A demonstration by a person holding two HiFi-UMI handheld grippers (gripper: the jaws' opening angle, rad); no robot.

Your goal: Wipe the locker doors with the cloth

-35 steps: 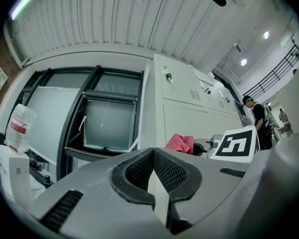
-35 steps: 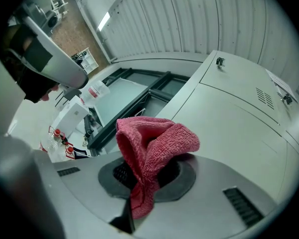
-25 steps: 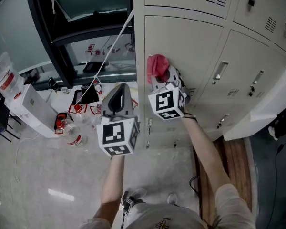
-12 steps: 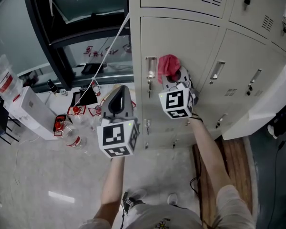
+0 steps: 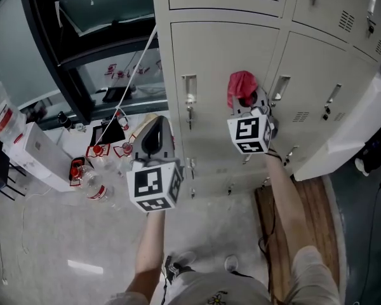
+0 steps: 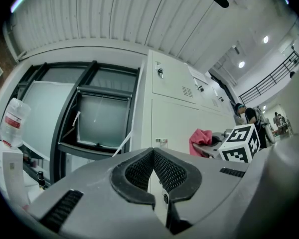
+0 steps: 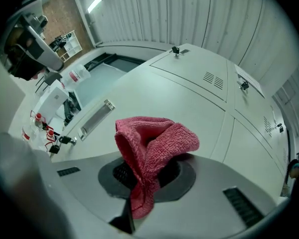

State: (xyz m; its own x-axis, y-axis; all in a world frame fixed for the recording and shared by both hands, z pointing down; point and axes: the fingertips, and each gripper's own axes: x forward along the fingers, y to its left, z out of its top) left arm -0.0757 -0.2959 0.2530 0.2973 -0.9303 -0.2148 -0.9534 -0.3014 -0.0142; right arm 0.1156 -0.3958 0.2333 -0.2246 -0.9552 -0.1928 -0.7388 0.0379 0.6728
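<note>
Looking down from the head view: right gripper (image 5: pixel 244 101) holds the red cloth (image 5: pixel 240 86) up at the locker door (image 5: pixel 216 62), toward its right edge. Left gripper (image 5: pixel 153 129) hangs off the door's lower left corner.

Left gripper view: jaws together, nothing between.

Right gripper view: jaws clamped on the cloth's fold.

Best done with the wad kept flat, sweeping edge to edge. Cloth-to-door contact not confirmable, and the door's bottom is hidden behind the grippers.

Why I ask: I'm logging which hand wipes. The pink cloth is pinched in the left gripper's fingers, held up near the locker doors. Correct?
Not quite: the pink cloth is pinched by the fingers of the right gripper, not the left, as the right gripper view shows. It is held up near the locker doors. The left gripper is shut on nothing.
</note>
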